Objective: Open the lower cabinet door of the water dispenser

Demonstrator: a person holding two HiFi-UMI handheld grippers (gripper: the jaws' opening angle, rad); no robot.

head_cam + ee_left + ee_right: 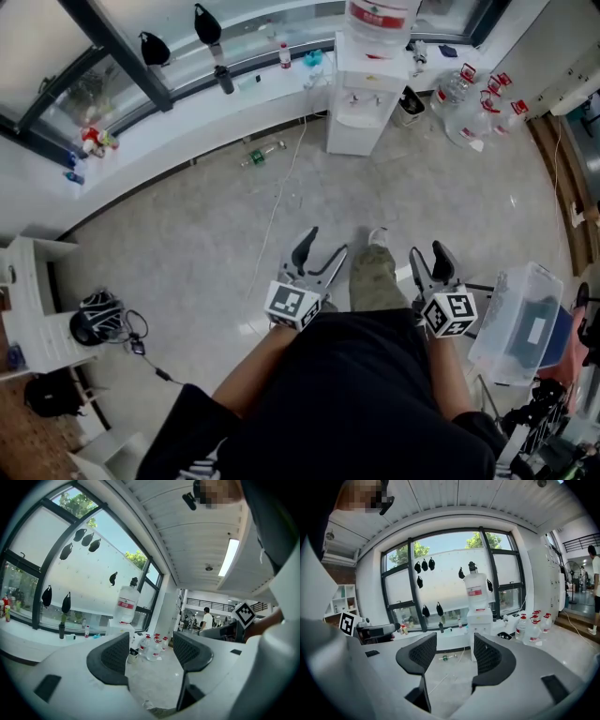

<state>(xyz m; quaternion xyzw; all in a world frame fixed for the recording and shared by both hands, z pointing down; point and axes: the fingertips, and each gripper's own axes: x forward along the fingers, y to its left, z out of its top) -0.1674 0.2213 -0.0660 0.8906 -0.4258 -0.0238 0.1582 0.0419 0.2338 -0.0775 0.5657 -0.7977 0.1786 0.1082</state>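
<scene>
Office, water dispenser (361, 112), spare bottles (469, 108) (floor-stacked)

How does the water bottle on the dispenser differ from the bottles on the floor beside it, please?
The bottle atop the dispenser sits raised; the floor bottles stand on the tiles. The dispenser bottle is single and looks larger; the floor bottles are a cluster of smaller ones. Both are clear plastic with red markings.

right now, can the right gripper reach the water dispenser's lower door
Probably not yet: the right gripper is well short of the water dispenser across the floor, though the way looks free.
</scene>
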